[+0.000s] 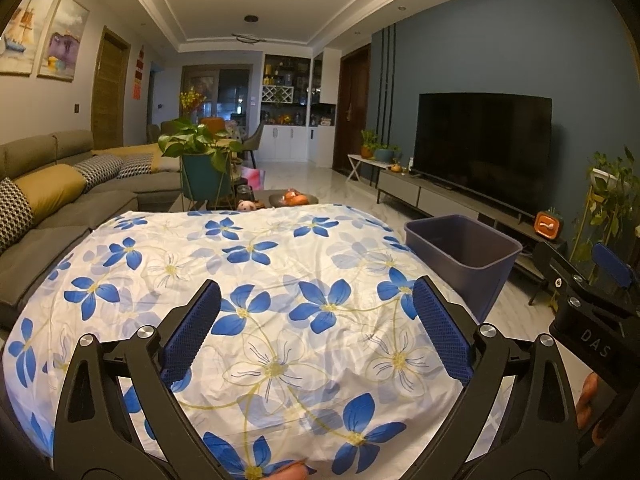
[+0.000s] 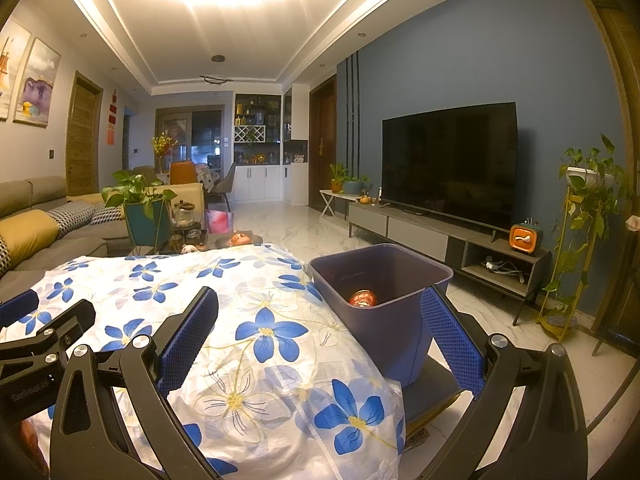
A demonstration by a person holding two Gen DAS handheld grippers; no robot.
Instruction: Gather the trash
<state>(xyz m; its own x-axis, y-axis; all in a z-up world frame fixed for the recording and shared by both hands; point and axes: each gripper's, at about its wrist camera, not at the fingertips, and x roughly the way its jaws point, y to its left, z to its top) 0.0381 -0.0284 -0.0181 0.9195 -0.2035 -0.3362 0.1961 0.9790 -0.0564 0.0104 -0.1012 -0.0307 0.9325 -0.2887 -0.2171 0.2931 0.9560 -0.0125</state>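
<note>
A purple bin stands off the right edge of a table under a blue-flowered cloth. In the right wrist view the bin holds a round orange-red item at its bottom. My left gripper hovers open over the cloth with nothing between its fingers. My right gripper is open too and grips nothing. It points at the bin's near side, and its right pad overlaps the bin's near corner in the picture. No loose trash shows on the cloth.
A grey sofa with cushions runs along the left. A potted plant and a low table with small items stand beyond the cloth. A large TV on a low stand and a plant rack line the right wall, with marble floor between.
</note>
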